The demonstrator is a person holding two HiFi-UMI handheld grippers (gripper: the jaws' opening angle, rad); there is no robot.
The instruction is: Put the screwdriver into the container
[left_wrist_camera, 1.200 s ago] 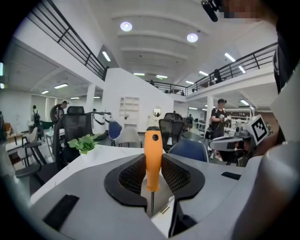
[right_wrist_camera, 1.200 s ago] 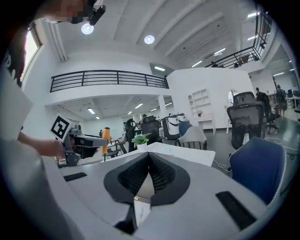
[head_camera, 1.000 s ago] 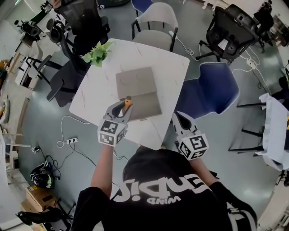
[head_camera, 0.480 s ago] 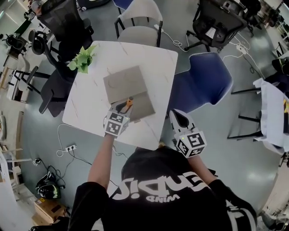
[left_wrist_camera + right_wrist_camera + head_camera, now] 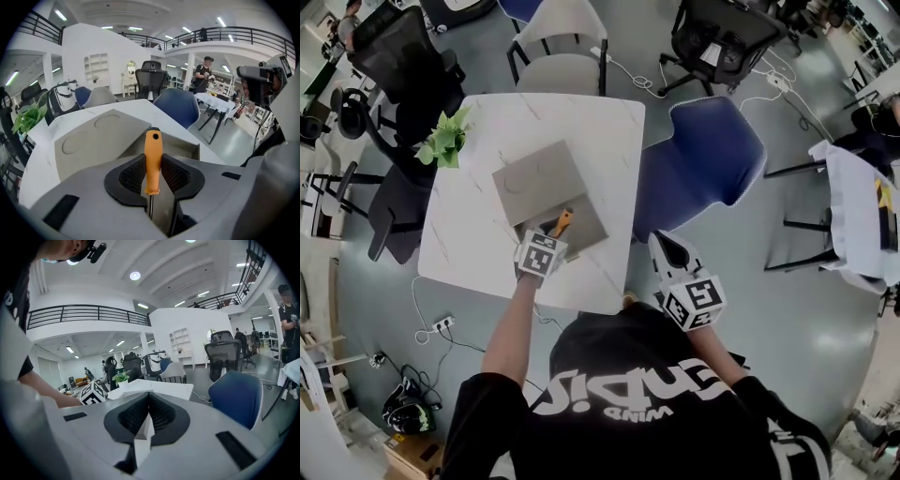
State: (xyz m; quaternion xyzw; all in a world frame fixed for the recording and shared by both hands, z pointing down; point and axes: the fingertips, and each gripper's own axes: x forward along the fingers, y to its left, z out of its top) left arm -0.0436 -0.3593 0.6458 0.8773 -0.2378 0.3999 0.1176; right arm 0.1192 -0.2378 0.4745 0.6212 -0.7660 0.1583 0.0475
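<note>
A screwdriver with an orange handle is clamped between the jaws of my left gripper, handle pointing away from me and the metal shaft running back between the jaws. The left gripper hangs over the near, open half of the flat grey container, which lies on the white table. In the left gripper view the container's recessed lid lies ahead on the left and its open tray just beyond the handle. My right gripper is shut and empty, off the table's right edge.
A small green plant stands at the table's far left corner. A blue chair sits right of the table, beside my right gripper. A white chair and black office chairs ring the far side. Cables lie on the floor.
The table and container have drifted left and up in the head view. The left gripper keeps the screwdriver and sits slightly farther over the container's near half. The right gripper stays shut beside the table.
</note>
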